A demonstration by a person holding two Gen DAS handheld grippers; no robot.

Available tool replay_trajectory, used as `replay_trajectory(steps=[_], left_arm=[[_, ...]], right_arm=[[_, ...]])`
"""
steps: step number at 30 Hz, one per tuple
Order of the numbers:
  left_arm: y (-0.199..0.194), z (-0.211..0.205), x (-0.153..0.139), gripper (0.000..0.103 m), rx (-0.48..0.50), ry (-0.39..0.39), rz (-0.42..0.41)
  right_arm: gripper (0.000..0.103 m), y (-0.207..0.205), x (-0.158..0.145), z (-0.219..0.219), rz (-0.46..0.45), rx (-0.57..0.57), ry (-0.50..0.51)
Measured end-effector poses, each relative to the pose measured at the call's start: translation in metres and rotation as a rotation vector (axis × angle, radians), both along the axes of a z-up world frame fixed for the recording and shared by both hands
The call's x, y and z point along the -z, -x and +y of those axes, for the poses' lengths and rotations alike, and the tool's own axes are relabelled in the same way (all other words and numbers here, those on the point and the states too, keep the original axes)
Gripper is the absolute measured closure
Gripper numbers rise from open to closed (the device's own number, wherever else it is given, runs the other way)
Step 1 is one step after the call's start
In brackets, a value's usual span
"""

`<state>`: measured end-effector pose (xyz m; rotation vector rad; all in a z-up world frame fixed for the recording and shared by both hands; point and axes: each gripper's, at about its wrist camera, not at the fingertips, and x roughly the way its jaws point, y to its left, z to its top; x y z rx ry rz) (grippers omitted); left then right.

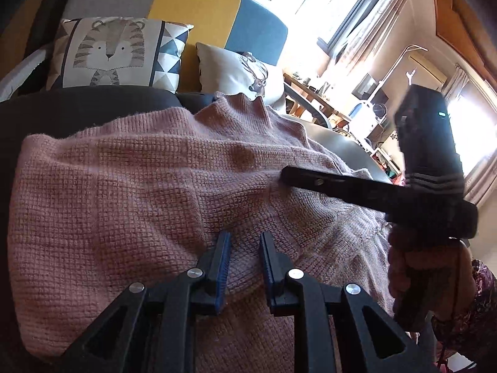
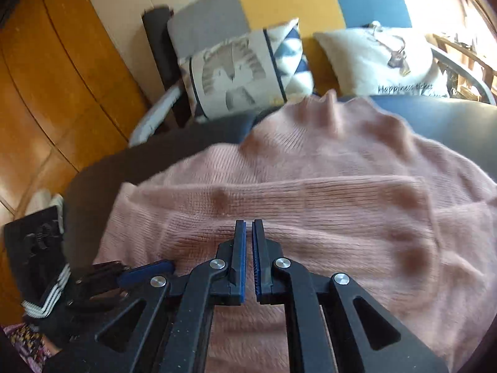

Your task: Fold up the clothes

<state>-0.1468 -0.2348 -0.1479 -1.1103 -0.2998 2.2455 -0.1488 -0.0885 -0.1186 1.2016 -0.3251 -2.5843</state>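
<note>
A pink knit sweater [image 1: 139, 186] lies spread on a dark sofa seat, with its collar toward the cushions; it also fills the right wrist view [image 2: 326, 192], where a sleeve is folded across its body. My left gripper [image 1: 245, 242] hovers just over the sweater's near part with its jaws a little apart and nothing between them. My right gripper [image 2: 249, 233] is over the sweater's near edge with its jaws almost together and nothing visibly held. The right gripper's finger [image 1: 326, 183] reaches in from the right in the left wrist view, lying on the sweater.
A tiger-print cushion [image 1: 115, 52] and a white deer cushion [image 1: 242, 74] lean against the grey, yellow and blue sofa back [image 1: 198, 6]. A cluttered desk [image 1: 313, 93] and bright windows stand at the right. Wooden floor [image 2: 46, 77] lies to the left of the sofa.
</note>
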Motion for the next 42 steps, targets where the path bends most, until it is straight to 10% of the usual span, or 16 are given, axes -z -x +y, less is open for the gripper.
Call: replay_trajectory(steps=[19,42], left_arm=[[0.001,-0.011,0.003,0.084,0.003,-0.067,-0.017],[0.014,-0.026,-0.02,0.075,-0.112,-0.033,-0.007]], right_arm=[[0.103,0.045,0.039,-0.018,-0.075,-0.001,0.09],[0.1,-0.002,0.001,0.042,0.024,0.112,0.124]])
